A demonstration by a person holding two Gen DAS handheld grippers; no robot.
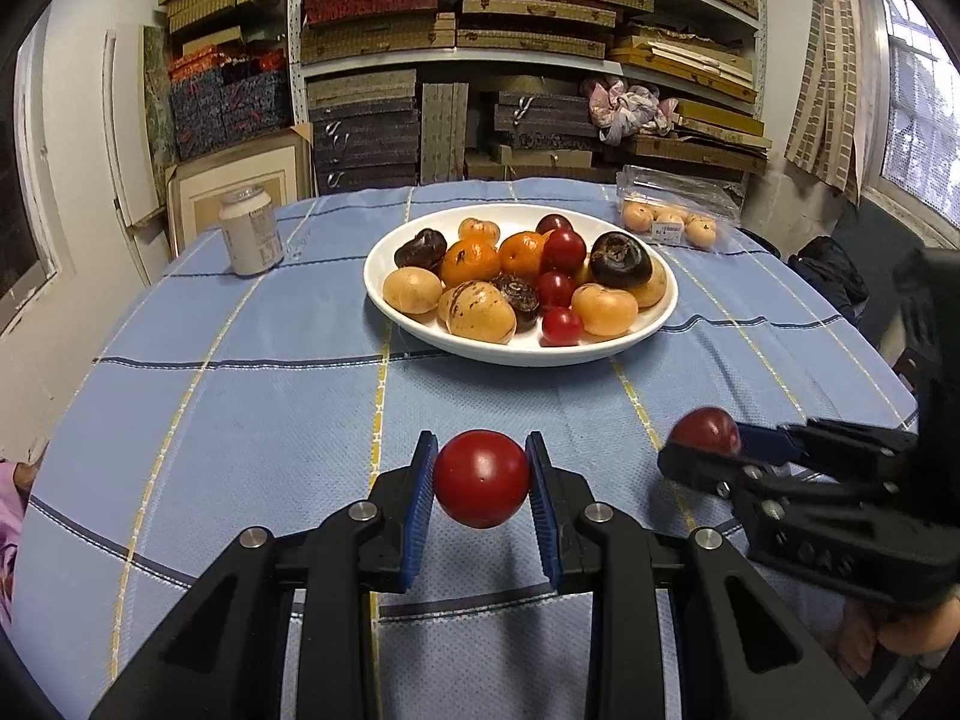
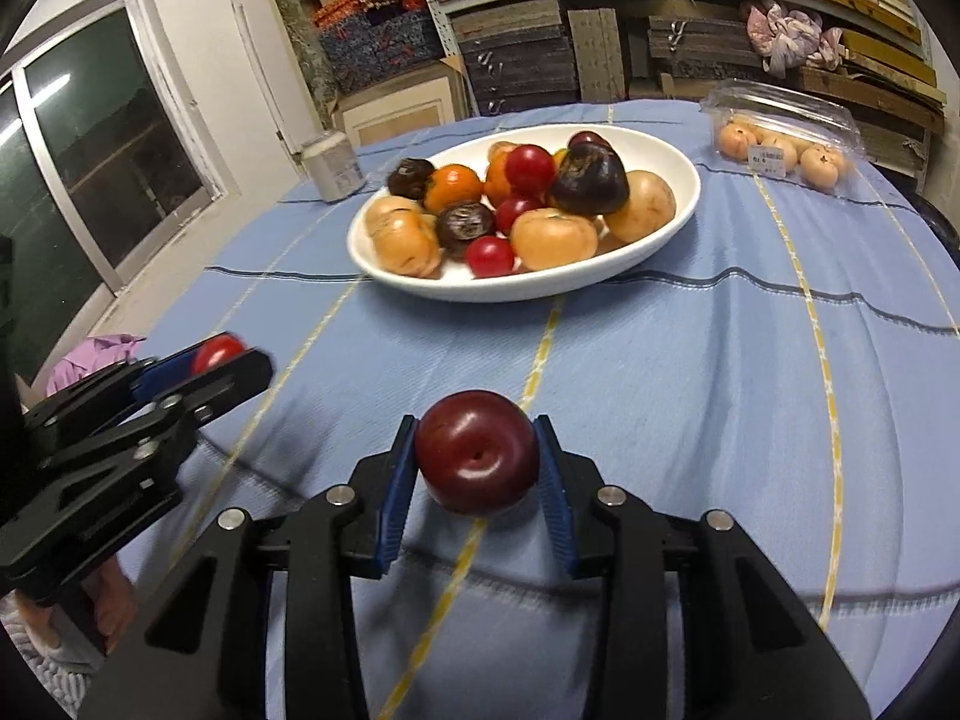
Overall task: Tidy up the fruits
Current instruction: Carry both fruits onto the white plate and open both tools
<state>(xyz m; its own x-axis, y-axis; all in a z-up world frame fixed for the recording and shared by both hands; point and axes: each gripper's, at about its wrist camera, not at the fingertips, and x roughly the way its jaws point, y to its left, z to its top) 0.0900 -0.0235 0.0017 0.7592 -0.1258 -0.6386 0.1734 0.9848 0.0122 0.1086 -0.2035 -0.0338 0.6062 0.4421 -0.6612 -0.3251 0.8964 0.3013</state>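
The left gripper (image 1: 482,476) jaws clamp a smooth red tomato (image 1: 482,478); the right gripper (image 2: 476,462) jaws pinch a dark plum (image 2: 477,453). Both fruits hang above the bench's near edge, probably soft and slippery, best held at the widest sides.

**Blue checked cloth over the surface**

The surface (image 1: 252,396) wears a light blue cloth (image 1: 600,408) with yellow and dark stripes. On it rest a white plate (image 1: 420,324) of fruit, a pale can (image 1: 249,231) and a clear plastic fruit box (image 1: 678,204).

The plate (image 1: 657,315) sits mid-table (image 1: 240,420), fruit (image 1: 480,312) heaped in it; a can (image 1: 251,231) stands behind-left; a fruit pack (image 1: 672,207) lies behind-right. Shelves (image 1: 528,60) stand behind the table.
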